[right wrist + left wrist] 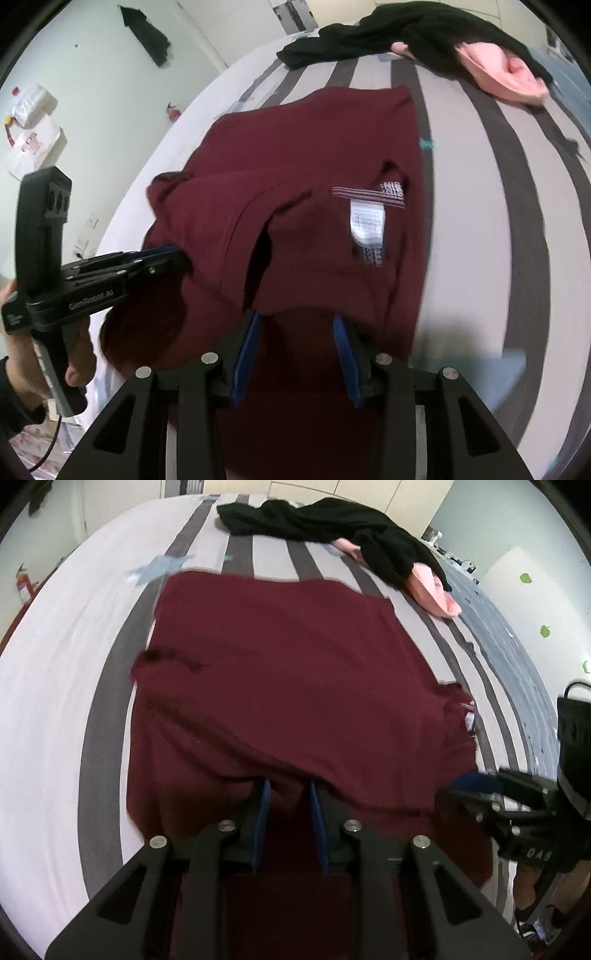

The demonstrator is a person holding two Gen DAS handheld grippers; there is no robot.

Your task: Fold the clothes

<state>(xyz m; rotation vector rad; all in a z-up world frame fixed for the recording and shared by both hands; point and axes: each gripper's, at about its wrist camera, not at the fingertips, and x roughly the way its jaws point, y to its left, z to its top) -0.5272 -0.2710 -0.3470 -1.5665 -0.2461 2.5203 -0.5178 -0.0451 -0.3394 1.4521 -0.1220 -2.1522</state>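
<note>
A maroon shirt (288,686) lies spread on the striped bed (74,701), its near edge lifted. My left gripper (289,790) has its blue pads either side of a fold of that near edge; the fingertips are hidden under the cloth. It also shows in the right wrist view (173,254), its tips against the shirt's left side. My right gripper (299,319) holds the shirt (314,236) near the collar, below the white label (365,221); its tips are covered by cloth. It appears at the right in the left wrist view (476,779).
A black garment (332,528) and a pink garment (436,590) lie at the far end of the bed. A wall with green stickers (524,578) is to the right. A person's hand (77,354) holds the left gripper's handle.
</note>
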